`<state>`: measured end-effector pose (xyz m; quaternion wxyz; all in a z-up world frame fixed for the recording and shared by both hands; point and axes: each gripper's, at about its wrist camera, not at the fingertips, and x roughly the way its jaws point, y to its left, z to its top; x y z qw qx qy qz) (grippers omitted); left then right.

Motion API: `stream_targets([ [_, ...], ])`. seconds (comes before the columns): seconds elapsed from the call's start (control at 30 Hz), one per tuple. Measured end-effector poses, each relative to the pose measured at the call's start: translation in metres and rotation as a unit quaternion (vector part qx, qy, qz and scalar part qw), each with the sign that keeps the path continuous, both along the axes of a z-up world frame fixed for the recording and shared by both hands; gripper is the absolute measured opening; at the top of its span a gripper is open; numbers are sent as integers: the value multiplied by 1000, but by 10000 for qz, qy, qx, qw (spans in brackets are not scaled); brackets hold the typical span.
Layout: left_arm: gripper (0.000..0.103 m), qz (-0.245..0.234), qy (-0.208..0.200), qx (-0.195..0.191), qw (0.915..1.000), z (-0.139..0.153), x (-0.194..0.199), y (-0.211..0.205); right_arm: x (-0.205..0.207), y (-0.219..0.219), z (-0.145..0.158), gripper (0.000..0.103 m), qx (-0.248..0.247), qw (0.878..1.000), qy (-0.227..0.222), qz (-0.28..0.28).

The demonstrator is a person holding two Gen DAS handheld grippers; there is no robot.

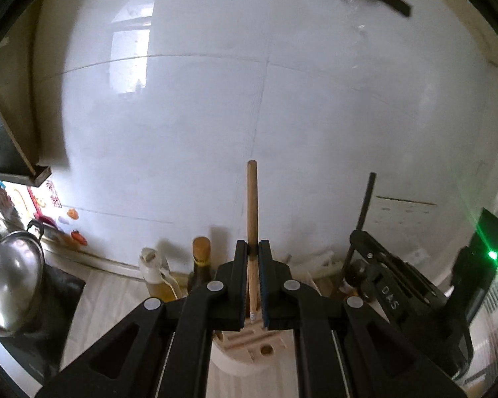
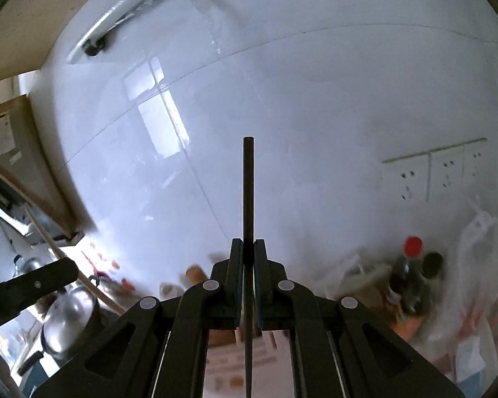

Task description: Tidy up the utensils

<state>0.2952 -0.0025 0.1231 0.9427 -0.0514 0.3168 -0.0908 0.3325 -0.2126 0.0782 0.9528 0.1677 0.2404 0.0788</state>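
My left gripper (image 1: 252,248) is shut on a wooden-handled utensil (image 1: 252,199) that stands upright, its lower end over a pale wooden utensil holder (image 1: 249,348) with slots and a round hole. My right gripper (image 2: 248,248) is shut on a thin black-handled utensil (image 2: 248,182), also upright. In the left wrist view the right gripper (image 1: 391,285) shows at the right with the black handle (image 1: 367,202) rising from it. In the right wrist view part of the left gripper (image 2: 26,288) and the wooden handle (image 2: 66,262) show at the left.
A white tiled wall (image 1: 249,99) fills both views. A steel pot lid (image 1: 10,285) sits at the left. Oil and sauce bottles (image 1: 201,262) stand by the wall. A red-capped bottle (image 2: 411,272), plastic bags (image 2: 474,265) and wall sockets (image 2: 435,172) are at the right.
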Motion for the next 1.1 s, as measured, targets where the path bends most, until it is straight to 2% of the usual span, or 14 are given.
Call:
stream_targets([
  [0.23, 4, 142, 274, 119, 9995, -29, 50, 6, 50, 15, -18, 6, -49, 9993, -335, -183],
  [0.5, 4, 95, 698, 150, 9974, -65, 66, 10, 82, 25, -46, 6, 64, 9985, -498, -195],
  [0.63, 4, 55, 916, 154, 9957, -74, 70, 7, 89, 33, -60, 6, -20, 9990, -426, -108],
  [0.87, 9, 126, 964, 334, 9947, -72, 63, 6, 85, 39, -75, 7, -91, 9996, -59, 266],
  [0.93, 17, 216, 938, 410, 9945, -70, 57, 7, 82, 37, -78, 8, -113, 9993, 80, 355],
  [0.97, 36, 275, 922, 429, 9944, -68, 55, 7, 79, 37, -78, 13, -148, 9990, 136, 390],
  [1.0, 64, 362, 899, 442, 9943, -66, 52, 9, 77, 36, -78, 18, -161, 9989, 146, 406],
  [1.07, 84, 543, 726, 411, 9950, -60, 42, 15, 67, 27, -73, 39, -234, 9985, 191, 458],
  [1.1, 84, 592, 670, 402, 9952, -59, 39, 17, 57, 17, -70, 43, -294, 9984, 204, 433],
])
